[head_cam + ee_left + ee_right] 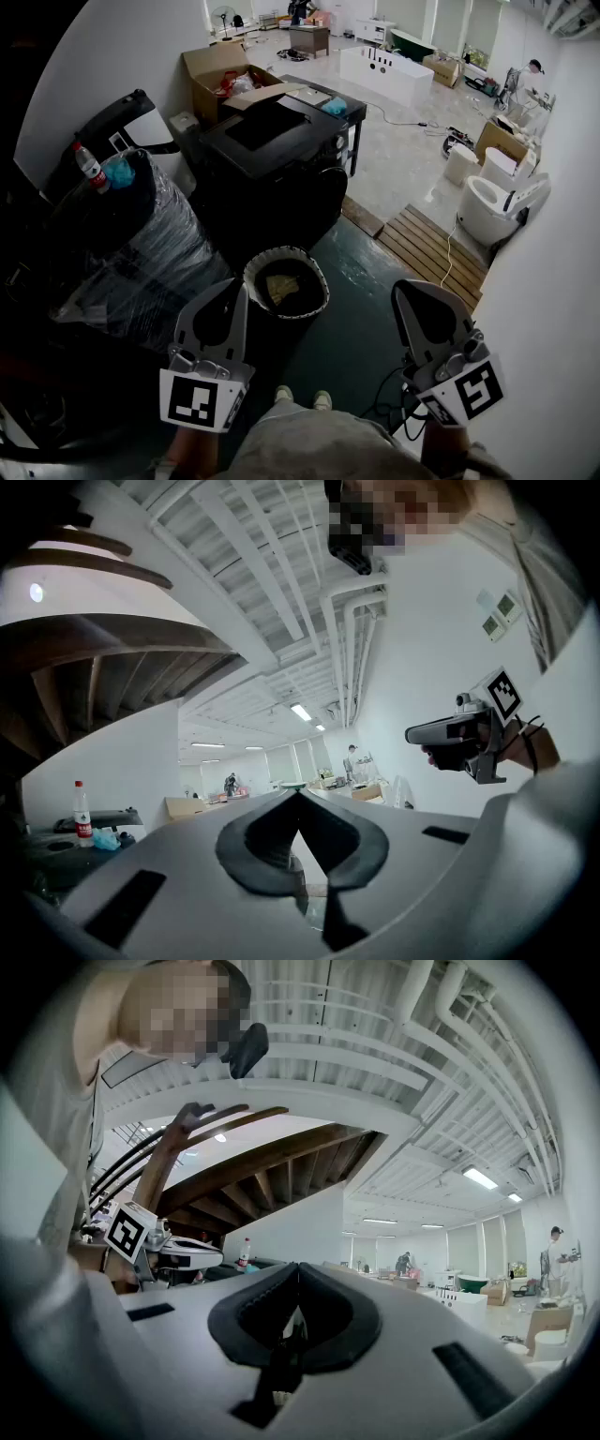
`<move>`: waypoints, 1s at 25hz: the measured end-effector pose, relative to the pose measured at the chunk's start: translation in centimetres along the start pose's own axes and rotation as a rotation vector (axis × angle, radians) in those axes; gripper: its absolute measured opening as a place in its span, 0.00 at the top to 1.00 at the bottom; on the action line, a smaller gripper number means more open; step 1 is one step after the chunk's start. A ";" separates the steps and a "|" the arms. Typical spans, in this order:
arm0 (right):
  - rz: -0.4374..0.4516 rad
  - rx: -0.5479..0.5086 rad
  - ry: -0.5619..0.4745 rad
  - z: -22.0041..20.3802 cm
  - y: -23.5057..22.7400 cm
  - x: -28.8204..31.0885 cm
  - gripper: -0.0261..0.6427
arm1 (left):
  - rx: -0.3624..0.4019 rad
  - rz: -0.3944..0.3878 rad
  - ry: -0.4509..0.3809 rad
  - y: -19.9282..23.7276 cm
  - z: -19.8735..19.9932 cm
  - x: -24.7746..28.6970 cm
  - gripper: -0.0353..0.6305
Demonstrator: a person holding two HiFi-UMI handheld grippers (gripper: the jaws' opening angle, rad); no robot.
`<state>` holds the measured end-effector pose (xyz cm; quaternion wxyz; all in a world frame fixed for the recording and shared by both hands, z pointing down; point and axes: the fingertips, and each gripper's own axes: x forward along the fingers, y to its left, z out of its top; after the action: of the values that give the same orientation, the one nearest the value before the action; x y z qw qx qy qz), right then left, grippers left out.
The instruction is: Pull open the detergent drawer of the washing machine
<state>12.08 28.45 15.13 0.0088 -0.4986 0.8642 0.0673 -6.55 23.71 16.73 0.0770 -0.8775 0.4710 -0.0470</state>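
Observation:
A black box-shaped machine [272,150] stands ahead of me on the floor; I cannot make out a detergent drawer on it. I hold both grippers level at waist height, well short of it. The left gripper [237,289] is shut with nothing between its jaws, its tips meeting in the left gripper view [298,794]. The right gripper [401,289] is also shut and empty, its tips together in the right gripper view [298,1267]. Each shows in the other's view: the right gripper [414,733] and the left gripper [217,1262].
A round basket [253,272] sits on the dark floor between me and the machine. At the left is a plastic-wrapped bulk [141,253] with a bottle [89,167] on top. A white wall [553,309] runs along the right, with wooden decking [431,248] and cardboard boxes [220,80] beyond.

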 end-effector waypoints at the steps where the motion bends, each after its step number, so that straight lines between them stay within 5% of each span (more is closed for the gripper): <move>1: 0.000 0.001 -0.004 0.1 0.1 -0.1 0.92 | 0.017 -0.002 -0.016 0.0 0.3 -0.1 0.92; 19: 0.010 0.078 -0.046 -0.1 0.3 -1.7 0.91 | 0.040 0.017 -0.040 -0.8 1.1 -1.4 0.92; 21: 0.014 0.097 -0.070 0.1 0.4 -1.7 0.54 | 0.041 0.016 -0.040 -1.1 1.0 -1.4 0.92; 25: -0.022 0.098 -0.099 0.5 -0.1 -2.5 0.45 | 0.047 0.017 -0.040 -1.6 1.1 -1.7 0.92</move>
<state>13.42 30.58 14.82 0.0769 -0.5029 0.8595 0.0493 -6.01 26.05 15.90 0.1073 -0.8721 0.4757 -0.0397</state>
